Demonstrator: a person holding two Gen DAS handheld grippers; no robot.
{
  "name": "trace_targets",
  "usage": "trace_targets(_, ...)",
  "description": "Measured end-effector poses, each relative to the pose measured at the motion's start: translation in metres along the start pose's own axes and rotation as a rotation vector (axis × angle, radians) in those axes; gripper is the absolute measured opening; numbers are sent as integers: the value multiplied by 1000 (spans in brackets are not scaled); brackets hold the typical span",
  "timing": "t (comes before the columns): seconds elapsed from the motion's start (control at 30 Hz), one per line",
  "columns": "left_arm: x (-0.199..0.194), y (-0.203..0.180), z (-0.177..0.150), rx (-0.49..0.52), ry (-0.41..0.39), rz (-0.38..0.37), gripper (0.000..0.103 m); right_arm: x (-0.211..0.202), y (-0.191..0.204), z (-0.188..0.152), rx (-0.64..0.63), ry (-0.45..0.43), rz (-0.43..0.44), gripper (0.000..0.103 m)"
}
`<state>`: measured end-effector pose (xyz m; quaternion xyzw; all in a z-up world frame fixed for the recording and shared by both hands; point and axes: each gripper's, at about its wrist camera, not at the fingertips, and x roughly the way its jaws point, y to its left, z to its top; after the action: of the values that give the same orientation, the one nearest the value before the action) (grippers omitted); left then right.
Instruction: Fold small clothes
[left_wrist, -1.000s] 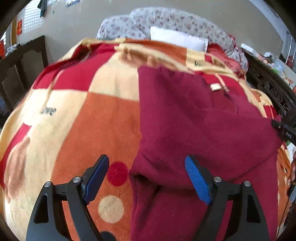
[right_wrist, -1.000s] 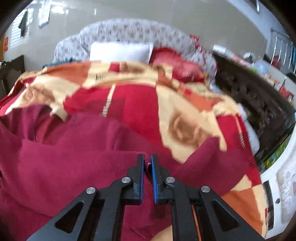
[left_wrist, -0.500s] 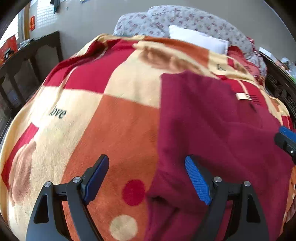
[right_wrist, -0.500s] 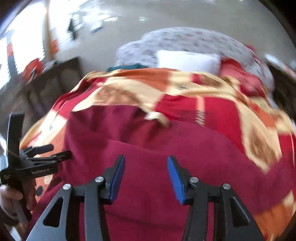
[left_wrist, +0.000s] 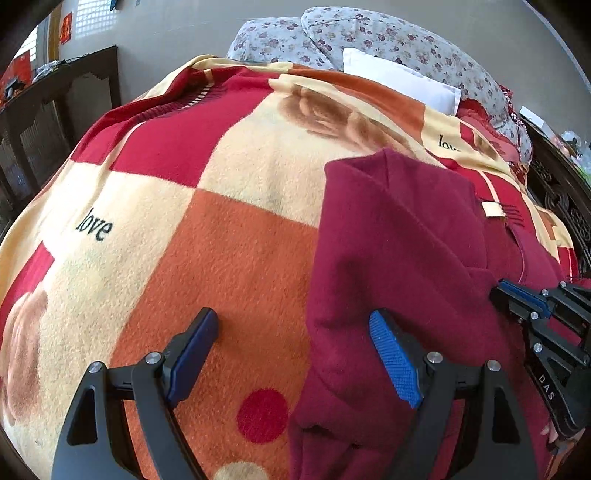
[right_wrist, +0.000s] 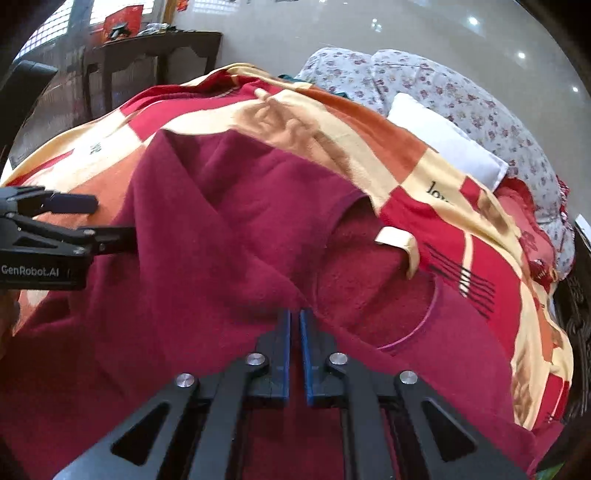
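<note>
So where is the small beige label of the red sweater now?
The beige label sits at the sweater's neckline in the right wrist view, right of centre, beside the black stripes of the blanket, ahead of the right gripper.

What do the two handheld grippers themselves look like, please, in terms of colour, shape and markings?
Both the left gripper and the right gripper have black skeletal linkages with triangular cut-outs, silver rivets and ribbed blue pads on the jaws. White "GenRobot.AI" lettering marks the left body, "DAS" the right. No cables show.
</note>
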<state>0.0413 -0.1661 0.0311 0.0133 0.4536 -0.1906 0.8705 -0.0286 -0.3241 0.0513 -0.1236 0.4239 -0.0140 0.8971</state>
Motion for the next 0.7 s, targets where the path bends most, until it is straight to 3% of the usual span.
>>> trace_targets(0.13,0,1,6,-29,-16,-3,84,-1,-16,5,102,-20,-40,4)
trace_targets(0.2,6,-1,7,-24,-1,6,84,6,-25,5,188,-9,-3,4)
trace_targets(0.3,3,-6,5,10,-10,29,84,0,-21,2,192,-33,16,7)
trace_targets(0.37,-5,-8,3,26,-25,33,84,-18,-24,-4,216,-39,33,12)
trace_targets(0.43,-10,-10,2,31,-34,30,84,-39,-31,-14,253,-58,9,32)
trace_targets(0.5,-13,-14,-1,37,-39,30,84,-51,-37,-23,286,-72,-15,45)
trace_targets(0.6,-18,-20,-5,57,-40,41,84,-52,-43,-37,314,-50,-14,45)
trace_targets(0.7,-24,-25,-9,77,-48,57,84,-35,-50,-50,338,15,-67,45)
